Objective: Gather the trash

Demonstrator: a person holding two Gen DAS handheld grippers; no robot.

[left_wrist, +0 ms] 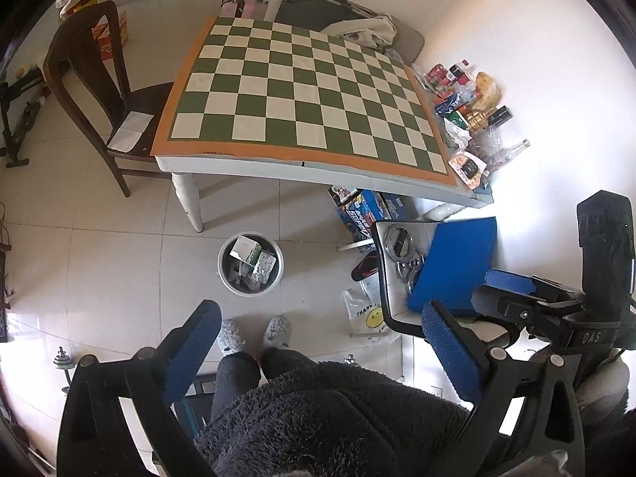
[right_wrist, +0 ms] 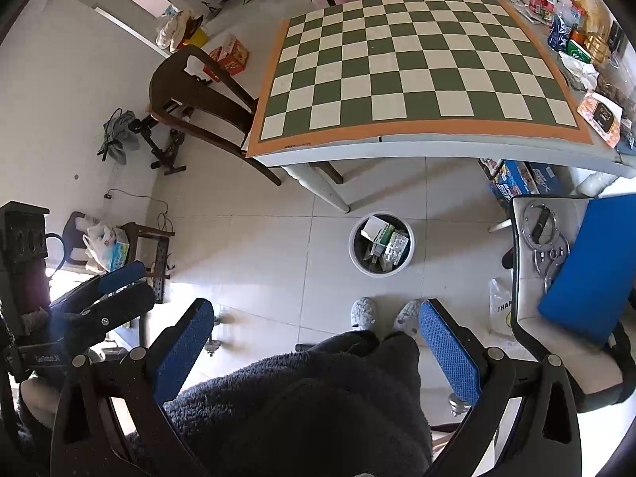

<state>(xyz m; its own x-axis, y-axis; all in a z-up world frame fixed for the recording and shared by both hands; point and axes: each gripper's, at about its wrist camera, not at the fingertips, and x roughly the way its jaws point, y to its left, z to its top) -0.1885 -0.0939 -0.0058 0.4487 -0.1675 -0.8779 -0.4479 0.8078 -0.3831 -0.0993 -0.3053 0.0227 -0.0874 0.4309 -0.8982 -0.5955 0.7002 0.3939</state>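
A round white trash bin point(left_wrist: 250, 264) stands on the tiled floor in front of the table, holding boxes and blister packs; it also shows in the right wrist view point(right_wrist: 381, 243). A heap of wrappers, bottles and packets point(left_wrist: 467, 115) lies along the table's right edge, also in the right wrist view point(right_wrist: 584, 47). My left gripper point(left_wrist: 322, 342) is open and empty, held above my legs. My right gripper point(right_wrist: 316, 338) is open and empty too. The right gripper shows in the left wrist view point(left_wrist: 512, 290), the left one in the right wrist view point(right_wrist: 119, 282).
A table with a green and white checkered mat point(left_wrist: 302, 95) fills the middle. A dark wooden chair point(left_wrist: 103, 91) stands at its left. A chair with a blue folder point(left_wrist: 457, 262) and metal parts stands at the right. Boxes point(left_wrist: 369, 208) lie under the table.
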